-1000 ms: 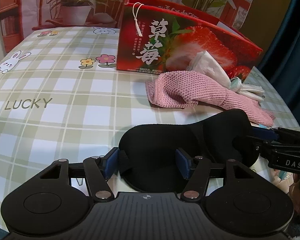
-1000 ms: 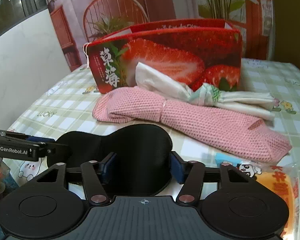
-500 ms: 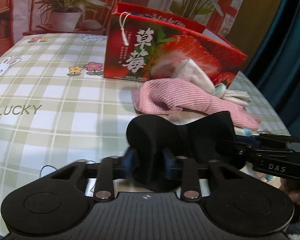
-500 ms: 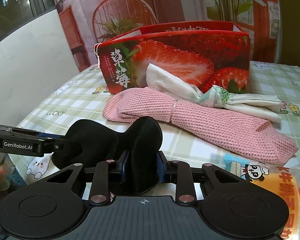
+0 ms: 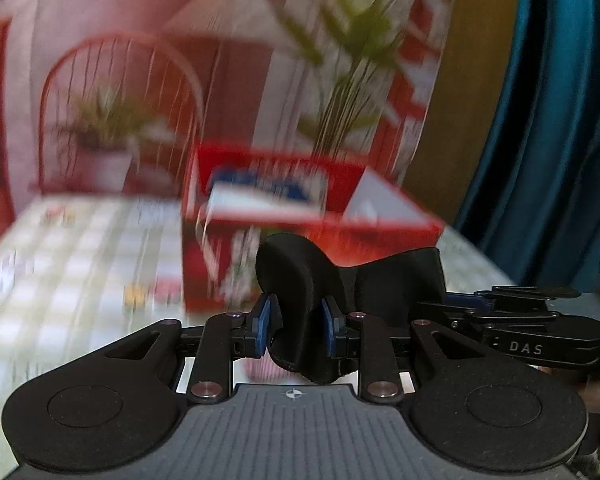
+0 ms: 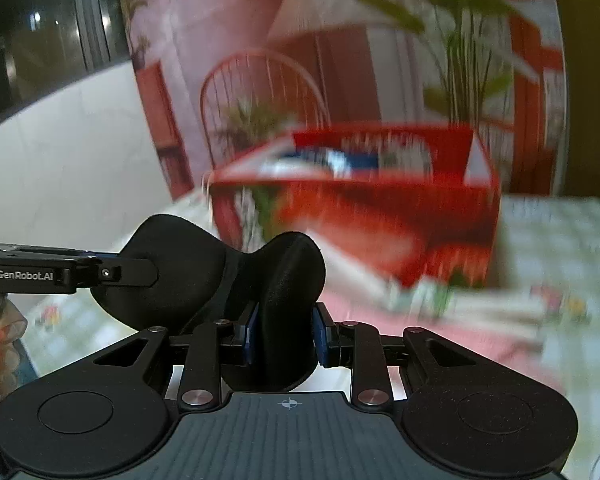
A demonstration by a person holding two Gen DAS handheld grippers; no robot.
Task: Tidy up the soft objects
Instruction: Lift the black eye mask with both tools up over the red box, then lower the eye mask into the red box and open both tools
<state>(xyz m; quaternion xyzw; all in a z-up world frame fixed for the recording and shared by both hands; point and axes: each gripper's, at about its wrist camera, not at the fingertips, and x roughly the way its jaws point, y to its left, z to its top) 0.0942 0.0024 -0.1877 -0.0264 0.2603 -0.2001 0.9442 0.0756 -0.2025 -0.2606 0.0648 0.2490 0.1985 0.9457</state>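
Eye mask (image 5: pixel 300 280) is black, padded, held off the bench (image 5: pixel 80 280) between both grippers, one lobe each. Left gripper (image 5: pixel 296 330) has its jaws clamped on the left lobe, blue pads (image 5: pixel 265 326) pressing the foam so it buckles between them. Right gripper (image 6: pixel 283 336) has its jaws clamped on the other lobe the same way; that lobe stands upright between the pads (image 6: pixel 250 334). In the left view the right gripper comes in from the right edge with the mask's far lobe at its tip; in the right view the left gripper comes in from the left edge, and fingers (image 6: pixel 4 326) show under it.

Red box (image 5: pixel 300 220) sits open on the bench behind the mask (heavy blur, contents unreadable, something blue and white inside). Pink cloth (image 6: pixel 400 320) lies on the bench in front of the box, visible in the right view, also smeared. Bench cover is a green-and-white check.
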